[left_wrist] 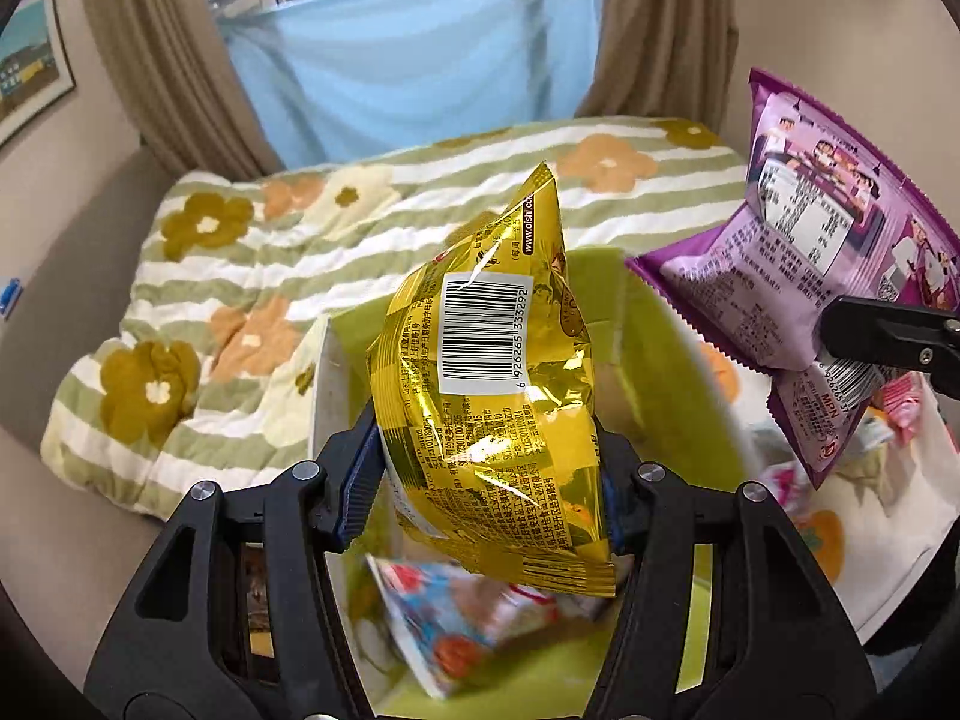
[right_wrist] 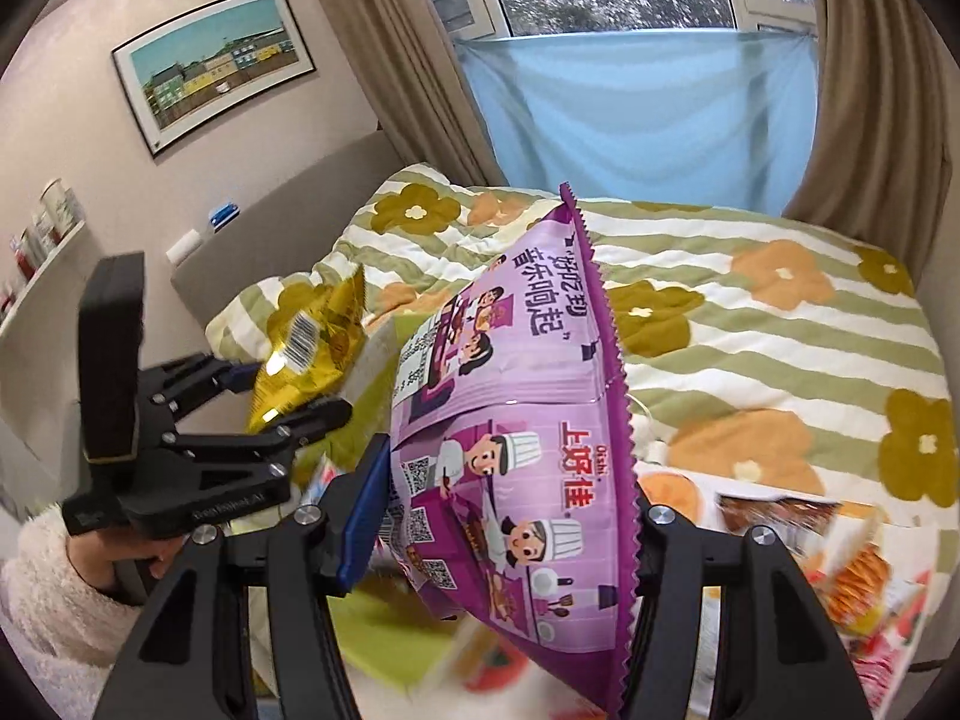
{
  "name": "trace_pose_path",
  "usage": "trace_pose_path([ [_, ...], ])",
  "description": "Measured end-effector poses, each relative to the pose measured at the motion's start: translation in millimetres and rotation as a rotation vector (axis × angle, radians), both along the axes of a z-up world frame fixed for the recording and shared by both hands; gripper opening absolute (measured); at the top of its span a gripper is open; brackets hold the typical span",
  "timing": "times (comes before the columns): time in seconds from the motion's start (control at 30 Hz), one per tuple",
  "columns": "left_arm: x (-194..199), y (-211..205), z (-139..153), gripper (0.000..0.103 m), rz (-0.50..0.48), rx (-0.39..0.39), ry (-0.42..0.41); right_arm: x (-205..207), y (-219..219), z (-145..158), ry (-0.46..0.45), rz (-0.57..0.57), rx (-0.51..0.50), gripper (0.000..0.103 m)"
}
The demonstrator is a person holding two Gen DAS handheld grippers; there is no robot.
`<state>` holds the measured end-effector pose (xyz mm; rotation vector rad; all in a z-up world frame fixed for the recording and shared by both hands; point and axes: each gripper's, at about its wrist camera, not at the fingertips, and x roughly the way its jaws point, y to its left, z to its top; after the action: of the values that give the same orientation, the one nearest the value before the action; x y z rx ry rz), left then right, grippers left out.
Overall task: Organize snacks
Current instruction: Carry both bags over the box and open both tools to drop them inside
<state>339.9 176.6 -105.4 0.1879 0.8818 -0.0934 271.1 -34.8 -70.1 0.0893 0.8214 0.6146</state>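
My left gripper [left_wrist: 486, 480] is shut on a gold snack bag [left_wrist: 486, 372] and holds it upright over a lime-green box [left_wrist: 678, 360]. The same gold snack bag [right_wrist: 312, 348] and left gripper [right_wrist: 282, 396] show at the left of the right wrist view. My right gripper [right_wrist: 504, 516] is shut on a purple snack bag [right_wrist: 516, 420], held up in the air. That purple snack bag [left_wrist: 798, 264] shows at the right of the left wrist view, pinched by a black finger [left_wrist: 888, 336]. A blue and white snack packet [left_wrist: 450, 618] lies inside the box under the gold bag.
A bed with a green-striped flowered quilt [right_wrist: 750, 330] lies behind. Several loose snack packets [right_wrist: 852, 570] lie on a white cloth at the right. Beige curtains and a blue sheet [right_wrist: 636, 108] cover the window. A grey headboard [right_wrist: 270, 252] is at left.
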Motion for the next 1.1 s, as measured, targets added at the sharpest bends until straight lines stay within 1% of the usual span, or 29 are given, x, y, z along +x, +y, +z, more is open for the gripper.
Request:
trace_pose_path([
  [0.1,27.8,17.9,-21.2,0.054,-0.022,-0.019,0.066,16.6,18.9,-7.4,0.022,-0.021,0.0,0.056],
  [0.2,44.5,27.5,-41.0,0.058,-0.035,-0.042,0.109,32.2,34.0,-18.4,0.054,-0.052,-0.004,0.056],
  [0.23,48.7,29.5,-46.7,0.067,-0.039,-0.047,0.121,36.8,38.8,-22.4,0.065,-0.061,-0.006,0.056],
  [0.27,52.9,31.5,-52.9,0.09,-0.036,-0.045,0.136,40.8,42.0,-25.2,0.073,-0.068,-0.009,0.056],
  [0.3,54.3,32.4,-57.1,0.098,-0.028,-0.037,0.144,44.0,43.4,-28.0,0.082,-0.073,-0.013,0.056],
  [0.33,53.7,34.4,-58.6,0.103,-0.025,-0.036,0.132,46.4,45.6,-31.7,0.093,-0.079,-0.018,0.056],
  [0.37,51.8,36.2,-58.7,0.103,-0.027,-0.044,0.118,48.5,46.8,-33.8,0.102,-0.081,-0.022,0.056],
  [0.5,42.3,40.0,-64.0,0.103,-0.004,-0.028,0.139,54.8,55.3,-39.4,0.121,-0.08,-0.056,0.056],
  [0.57,34.0,45.3,-64.8,0.103,0.026,-0.045,0.143,55.3,57.8,-41.1,0.125,-0.075,-0.068,0.056],
  [0.77,10.5,55.6,-59.9,0.103,0.11,-0.138,0.156,62.1,65.9,-45.2,0.126,-0.04,-0.085,0.056],
  [0.8,9.2,56.3,-61.5,0.103,0.115,-0.145,0.16,65.7,69.1,-46.1,0.122,-0.038,-0.088,0.056],
  [0.87,7.7,55.0,-65.0,0.103,0.125,-0.129,0.168,71.4,73.9,-50.2,0.117,-0.034,-0.083,0.057],
  [0.93,5.3,55.8,-67.0,0.103,0.138,-0.116,0.167,77.7,80.4,-56.8,0.11,-0.034,-0.125,0.057],
  [1.1,-0.1,63.8,-67.0,0.102,0.166,-0.138,0.162,84.0,100.4,-68.2,0.069,0.002,-0.227,0.057],
])
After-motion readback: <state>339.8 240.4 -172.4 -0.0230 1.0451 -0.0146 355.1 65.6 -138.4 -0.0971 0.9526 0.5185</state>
